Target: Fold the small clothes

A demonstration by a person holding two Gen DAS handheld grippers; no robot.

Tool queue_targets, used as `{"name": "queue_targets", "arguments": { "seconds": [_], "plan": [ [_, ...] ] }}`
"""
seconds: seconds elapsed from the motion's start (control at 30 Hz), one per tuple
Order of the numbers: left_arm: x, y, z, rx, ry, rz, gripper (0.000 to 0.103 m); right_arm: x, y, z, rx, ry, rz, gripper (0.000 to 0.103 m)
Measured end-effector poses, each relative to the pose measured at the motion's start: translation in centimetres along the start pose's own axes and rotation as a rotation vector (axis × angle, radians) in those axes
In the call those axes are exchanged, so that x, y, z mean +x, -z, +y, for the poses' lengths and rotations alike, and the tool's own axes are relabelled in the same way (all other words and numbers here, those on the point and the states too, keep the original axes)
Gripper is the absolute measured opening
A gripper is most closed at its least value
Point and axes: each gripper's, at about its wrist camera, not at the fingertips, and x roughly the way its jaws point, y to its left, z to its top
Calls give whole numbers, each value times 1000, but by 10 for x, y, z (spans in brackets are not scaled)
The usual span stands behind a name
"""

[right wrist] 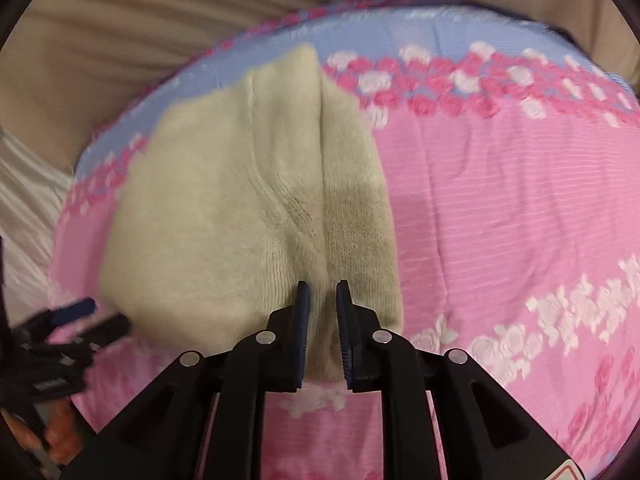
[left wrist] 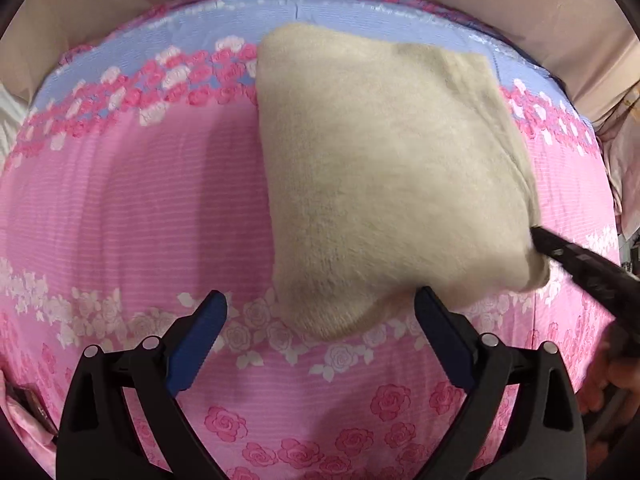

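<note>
The cream fuzzy knit garment [left wrist: 384,184] lies on the pink rose-print bedsheet [left wrist: 132,208], already doubled over. The right tool [right wrist: 322,300] pinches its near edge. The left tool [left wrist: 320,304] is spread, empty. Remaining, apparently: 1 further fold.

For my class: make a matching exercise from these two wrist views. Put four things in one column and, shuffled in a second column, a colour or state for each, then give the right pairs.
Things
1. left tongs
2. right tongs
3. knitted garment
4. bedsheet

States
A. pink with roses and a blue band
B. cream and fuzzy, lying folded
C. wide open, holding nothing
D. pinching the cloth's edge

Pairs: 1-C, 2-D, 3-B, 4-A
</note>
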Motion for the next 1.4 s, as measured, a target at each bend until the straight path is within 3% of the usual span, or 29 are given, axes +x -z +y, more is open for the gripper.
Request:
{"name": "queue_targets", "arguments": {
  "seconds": [0.17, 0.33, 0.53, 0.73, 0.93, 1.4],
  "plan": [
    [-34, 10, -5, 1, -7, -125, 93, -55, 20, 28, -43, 41, -133, 25],
    [-67, 25, -10, -2, -33, -247, 93, -77, 57, 41, -39, 72, -220, 47],
    [-88, 42, -14, -21, -45, -352, 93, -84, 84, 50, -120, 121, -251, 53],
    [-91, 58, -26, 20, -43, -345, 93, -87, 102, 50, -106, 125, -239, 54],
    [-90, 74, -24, -3, -38, -319, 93, -92, 117, 51, -94, 134, -242, 56],
    [-92, 86, -26, 14, -56, -298, 93, -95, 127, 57, -100, 122, -245, 58]
  ]
}}
